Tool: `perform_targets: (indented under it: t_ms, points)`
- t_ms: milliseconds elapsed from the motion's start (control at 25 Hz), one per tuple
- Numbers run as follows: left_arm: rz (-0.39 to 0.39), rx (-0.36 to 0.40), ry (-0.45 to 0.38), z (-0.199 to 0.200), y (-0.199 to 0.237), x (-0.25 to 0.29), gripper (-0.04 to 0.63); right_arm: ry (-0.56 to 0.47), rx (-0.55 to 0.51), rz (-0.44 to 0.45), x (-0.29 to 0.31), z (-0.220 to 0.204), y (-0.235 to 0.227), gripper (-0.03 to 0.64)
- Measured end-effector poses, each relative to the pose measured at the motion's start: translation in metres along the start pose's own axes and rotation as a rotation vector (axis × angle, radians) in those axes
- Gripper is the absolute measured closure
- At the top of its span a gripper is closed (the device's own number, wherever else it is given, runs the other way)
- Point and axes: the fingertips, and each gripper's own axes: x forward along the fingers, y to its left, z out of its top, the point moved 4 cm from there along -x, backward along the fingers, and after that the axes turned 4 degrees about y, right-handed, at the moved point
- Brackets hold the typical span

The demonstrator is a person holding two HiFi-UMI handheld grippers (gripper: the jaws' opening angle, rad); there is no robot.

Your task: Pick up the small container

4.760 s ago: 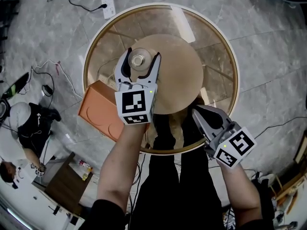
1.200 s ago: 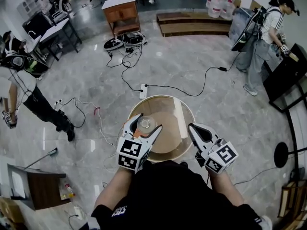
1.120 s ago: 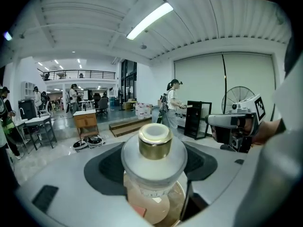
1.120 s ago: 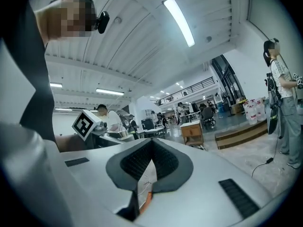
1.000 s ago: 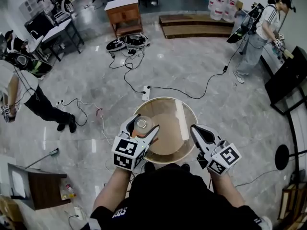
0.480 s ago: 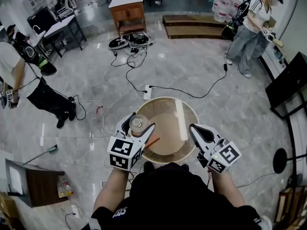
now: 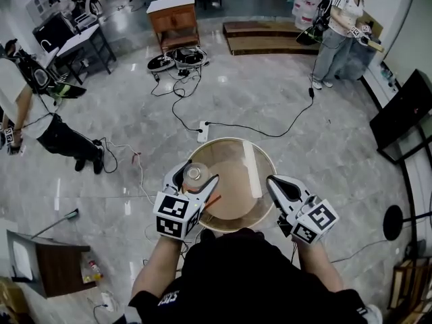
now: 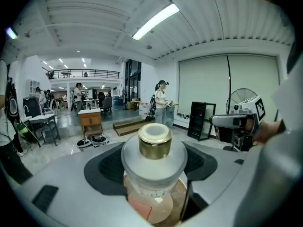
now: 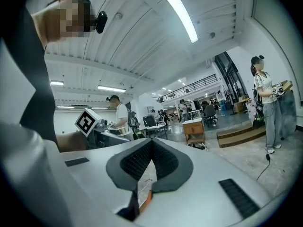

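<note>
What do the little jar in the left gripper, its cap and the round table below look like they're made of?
Jar: probably frosted glass or plastic; its wall is milky and lets colour behind it show through faintly.
Cap: shiny gold, either metal or metal-coated plastic; it has a bright sheen.
Table: clear glass top, judging by the light streak across it, in a tan, wood-look rim.

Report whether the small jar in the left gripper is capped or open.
Capped. A gold screw cap sits squarely on the small frosted-glass jar, which is held upright between the left gripper jaws.
</note>
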Motion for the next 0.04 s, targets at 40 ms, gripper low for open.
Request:
perform_targets:
  t_ms: [40]
  points:
    - [-0.004, 0.001, 0.000, 0.0004, -0.0012, 0.0023, 0.253, -0.001, 0.003, -0.001, -0.0007, -0.0005, -0.0018, 0.606]
